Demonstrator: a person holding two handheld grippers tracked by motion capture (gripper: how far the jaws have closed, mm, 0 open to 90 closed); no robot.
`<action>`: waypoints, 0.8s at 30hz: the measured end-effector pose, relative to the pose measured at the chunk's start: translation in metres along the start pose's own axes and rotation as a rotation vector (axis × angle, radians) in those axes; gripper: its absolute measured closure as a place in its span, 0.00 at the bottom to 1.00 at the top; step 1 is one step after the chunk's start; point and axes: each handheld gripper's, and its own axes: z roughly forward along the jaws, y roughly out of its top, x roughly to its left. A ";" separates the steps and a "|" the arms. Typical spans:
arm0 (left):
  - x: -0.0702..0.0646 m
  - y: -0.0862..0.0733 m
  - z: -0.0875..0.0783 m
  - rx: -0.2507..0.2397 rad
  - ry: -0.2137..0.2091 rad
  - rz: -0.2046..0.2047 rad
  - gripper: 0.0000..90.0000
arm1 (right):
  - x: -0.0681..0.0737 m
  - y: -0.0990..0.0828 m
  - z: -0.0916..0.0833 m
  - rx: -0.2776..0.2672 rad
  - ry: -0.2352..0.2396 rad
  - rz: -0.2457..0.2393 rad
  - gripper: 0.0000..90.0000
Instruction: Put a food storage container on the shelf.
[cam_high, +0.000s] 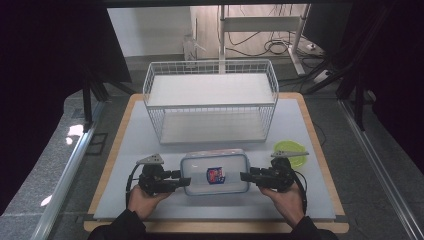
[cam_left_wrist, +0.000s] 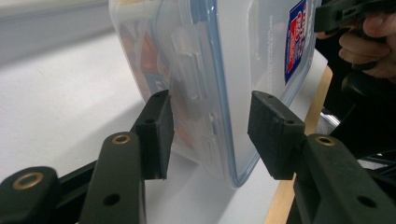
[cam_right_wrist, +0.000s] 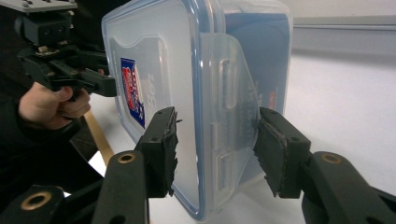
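White tabletop (cam_high: 300, 130), lidded plastic container (cam_high: 215, 172) near its front edge, fingers of left gripper (cam_high: 186, 180) and right gripper (cam_high: 243, 176) spread, astride its ends.

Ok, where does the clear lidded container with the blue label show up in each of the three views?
High view: clear lidded container at bottom centre, between both tongs.
Left gripper view: upper centre, its end latch between the jaws.
Right gripper view: centre, its end latch between the jaws.
Shared landmark: blue label on the lid.
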 end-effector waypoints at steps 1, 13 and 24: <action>0.000 0.001 -0.001 -0.006 0.000 -0.001 0.57 | 0.000 0.001 0.000 -0.004 0.006 -0.002 0.57; -0.001 0.021 -0.018 -0.054 0.012 0.026 0.59 | 0.009 0.022 -0.003 -0.032 0.018 -0.058 0.57; -0.001 0.051 -0.036 -0.087 0.027 0.050 0.59 | 0.020 0.056 -0.007 -0.067 0.020 -0.114 0.57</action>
